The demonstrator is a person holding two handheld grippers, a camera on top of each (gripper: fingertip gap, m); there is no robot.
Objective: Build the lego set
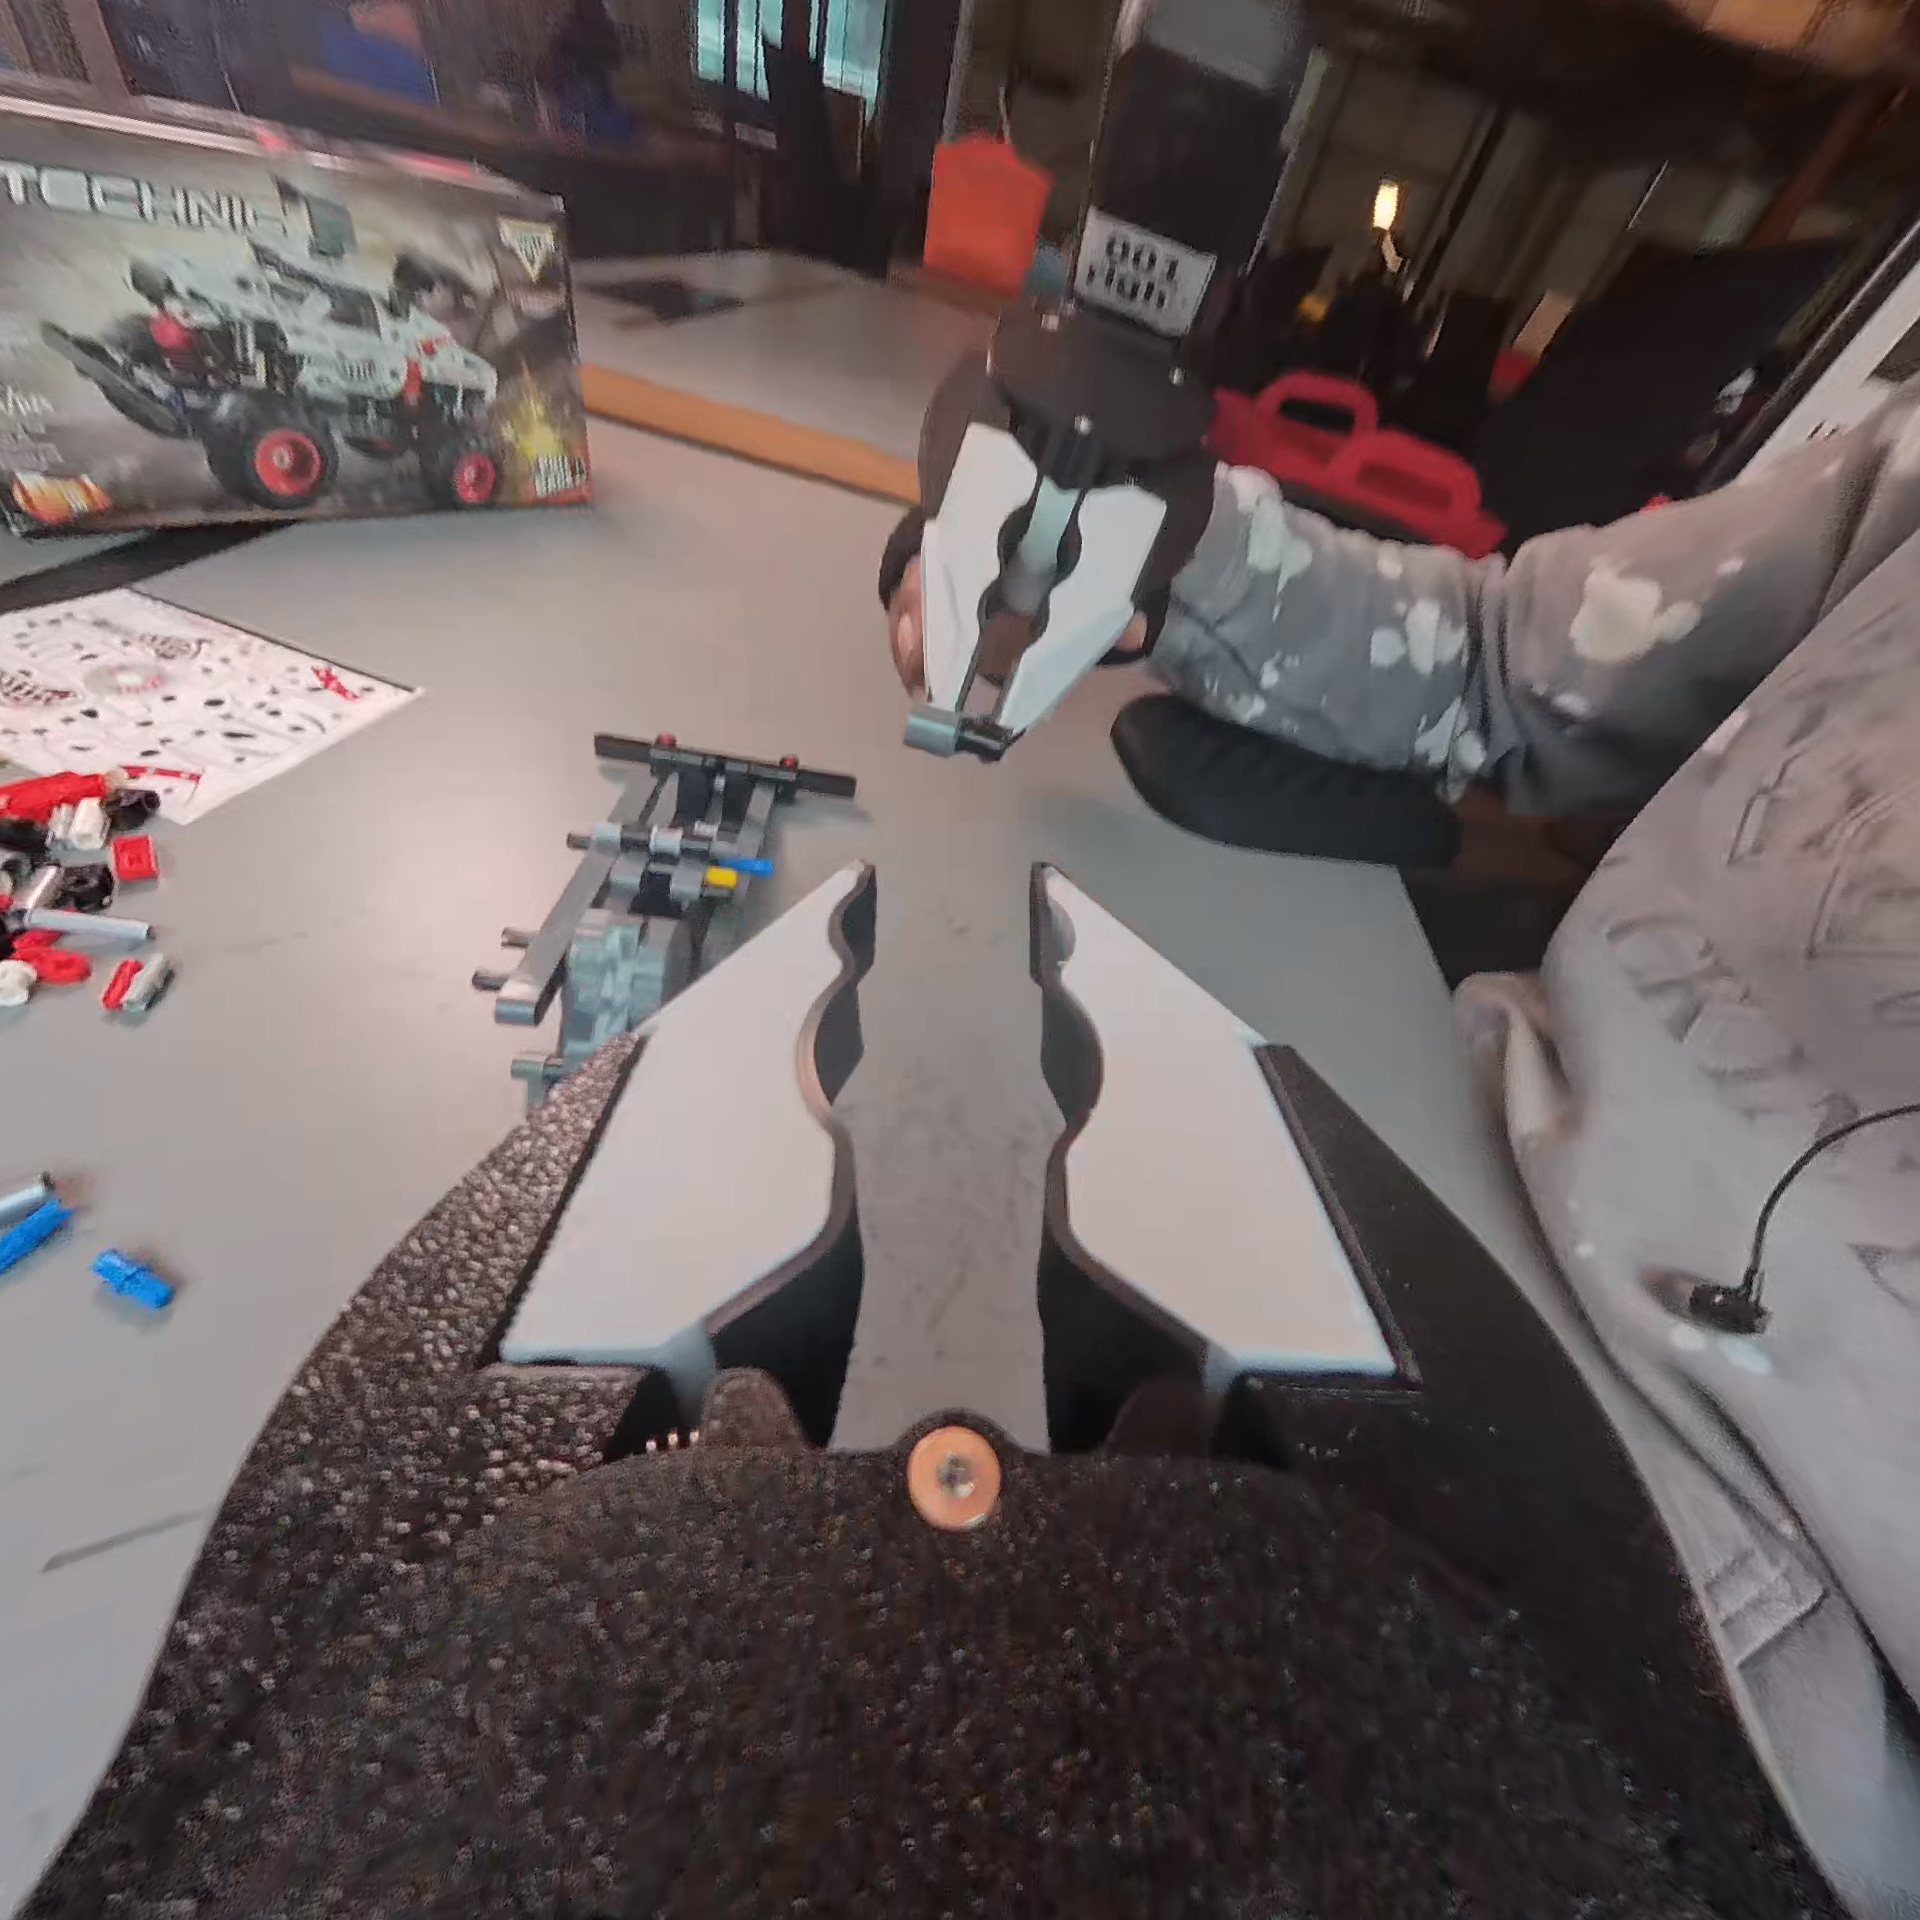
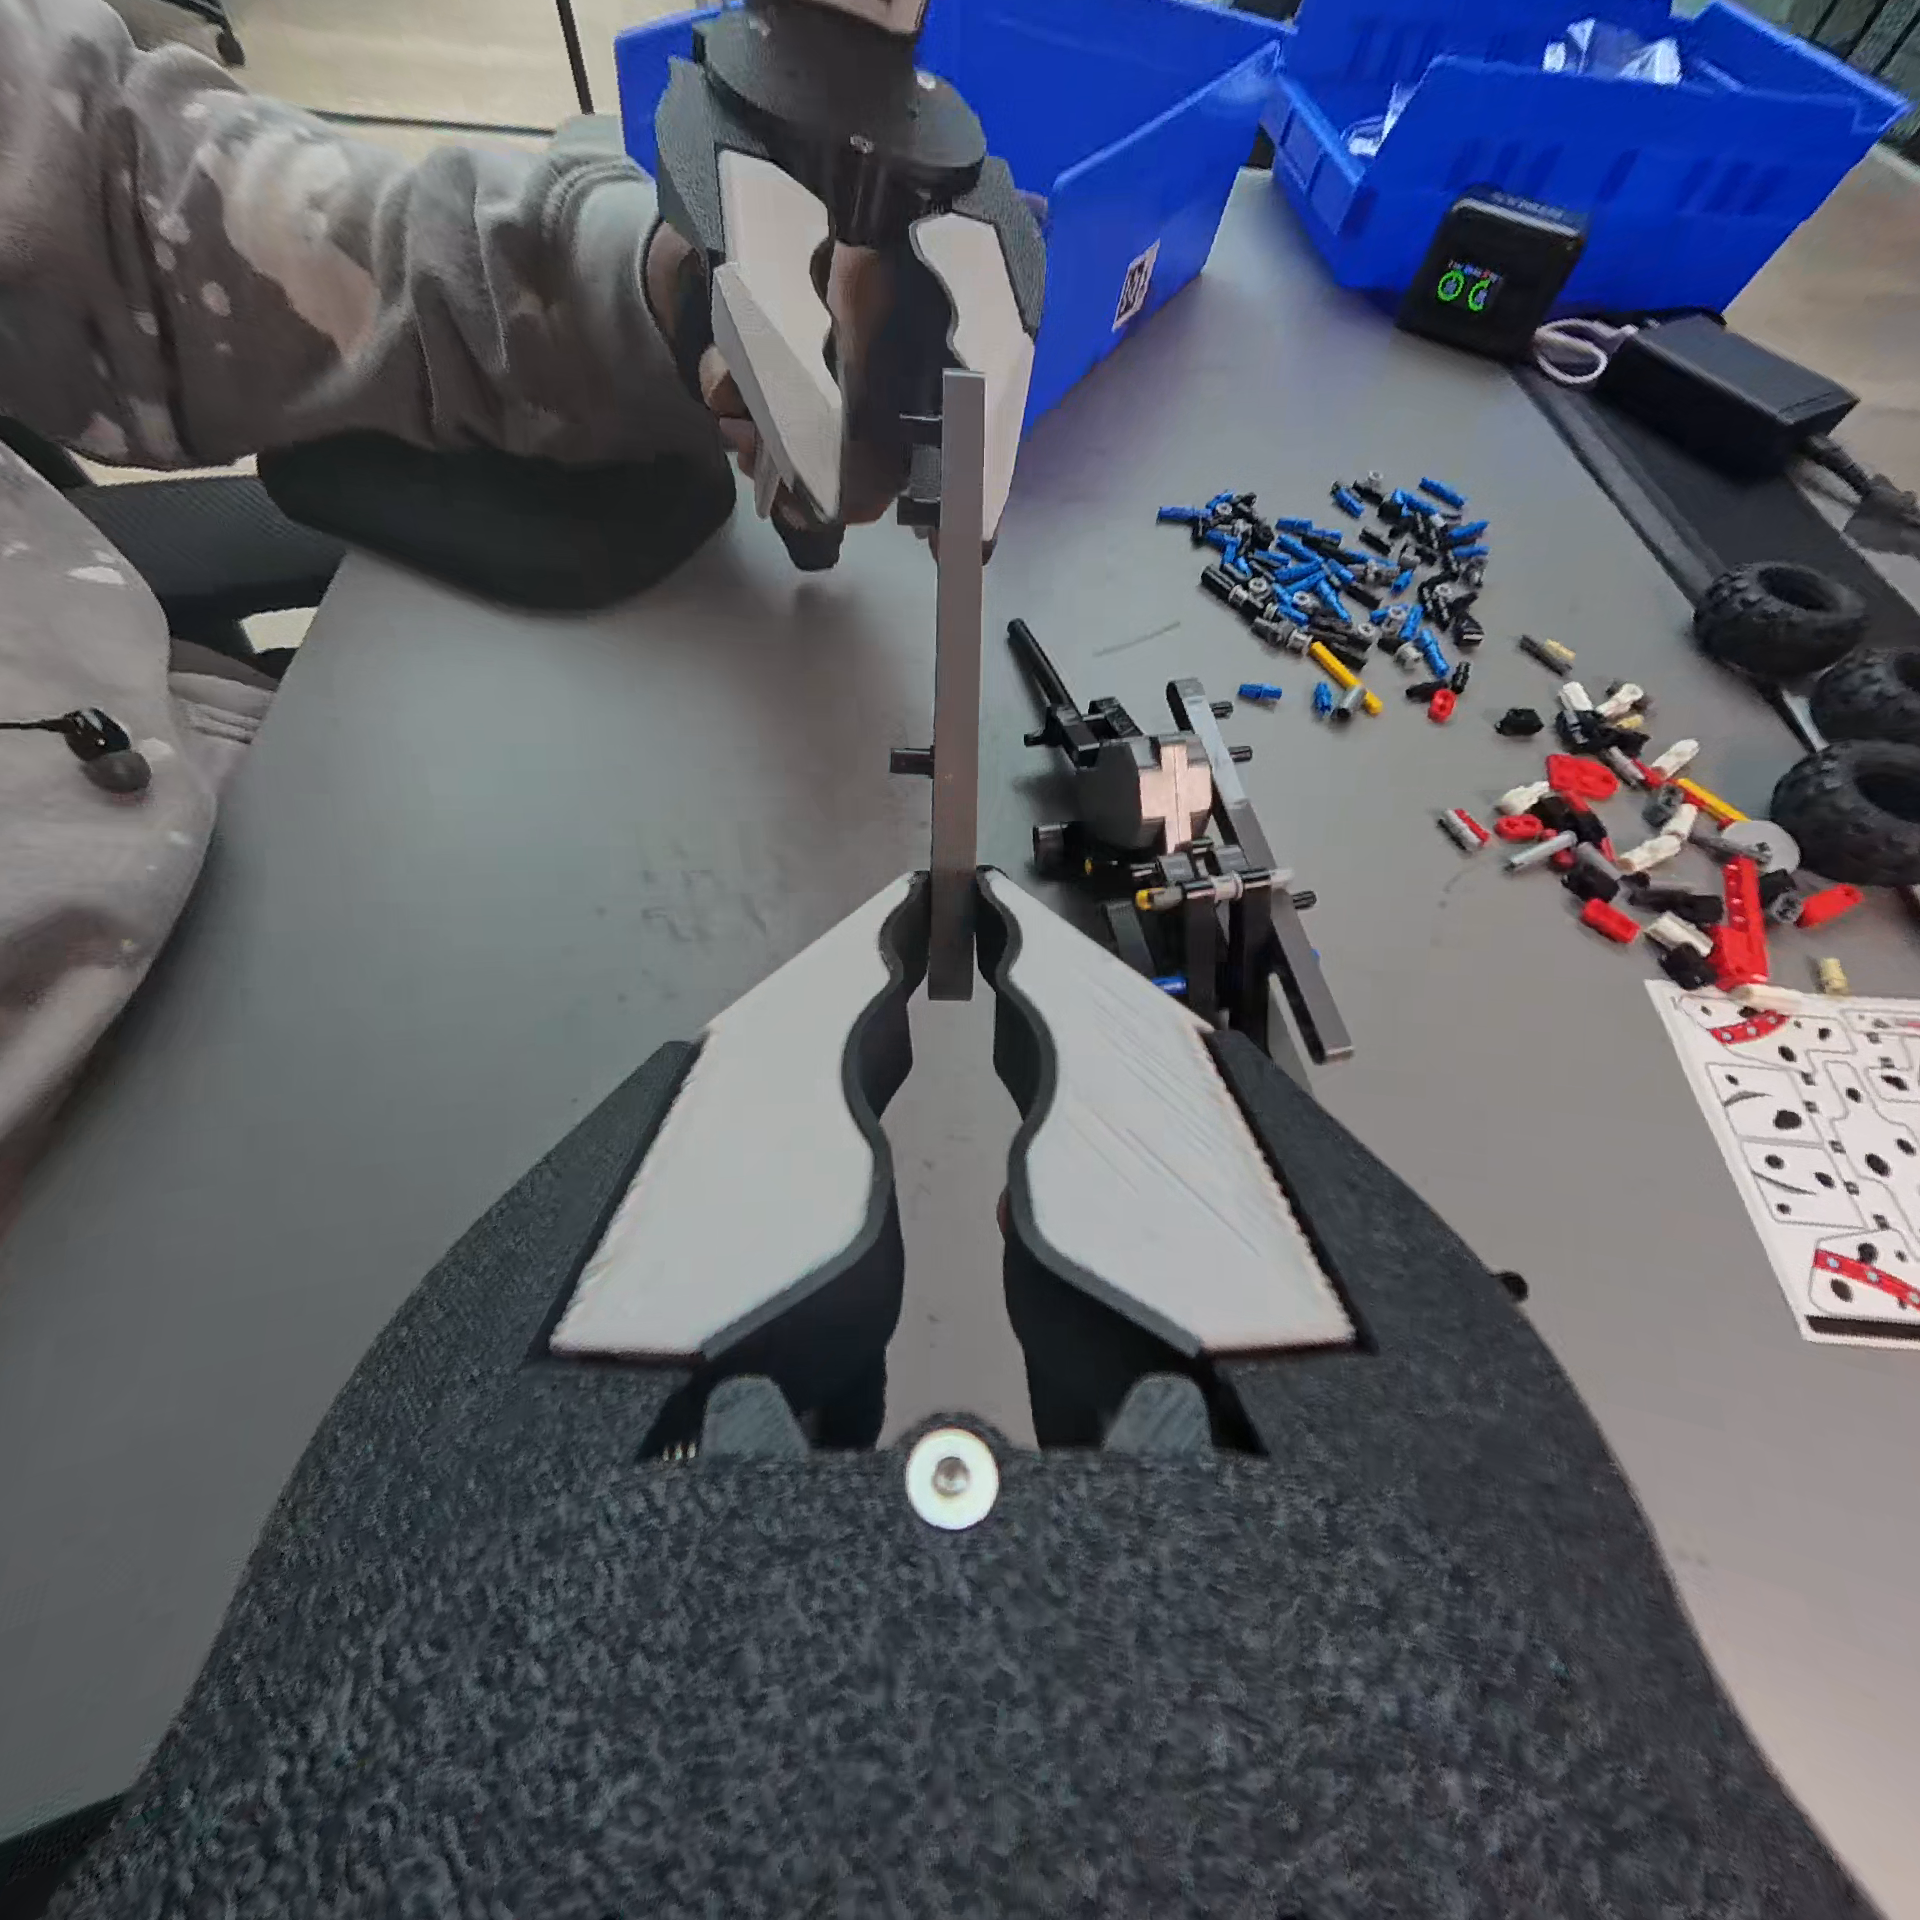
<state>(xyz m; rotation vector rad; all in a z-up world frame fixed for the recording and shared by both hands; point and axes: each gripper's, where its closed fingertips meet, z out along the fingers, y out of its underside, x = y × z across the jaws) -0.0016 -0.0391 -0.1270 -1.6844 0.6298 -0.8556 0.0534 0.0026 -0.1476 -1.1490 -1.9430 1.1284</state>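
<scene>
My right gripper (image 2: 954,894) is shut on one end of a long dark grey beam (image 2: 958,665). The beam carries short black pins on its left side and points away from me toward my left gripper (image 2: 883,520). In the left wrist view my left gripper (image 1: 954,883) is open and empty above the table. The right gripper (image 1: 966,717) shows beyond it, with the beam (image 1: 935,725) seen end-on. The partly built grey and black chassis (image 1: 655,883) lies on the table left of my left fingers. In the right wrist view the chassis (image 2: 1174,821) lies right of the beam.
The set's box (image 1: 281,343) stands at the back left, with a sticker sheet (image 1: 156,696) and loose parts (image 1: 73,894) in front. The right wrist view shows a blue and black pin pile (image 2: 1340,571), red and white parts (image 2: 1662,842), black tyres (image 2: 1829,717), blue bins (image 2: 1558,135) and the sticker sheet (image 2: 1808,1143). The left gripper's tips are roughly 8 cm from the right gripper's.
</scene>
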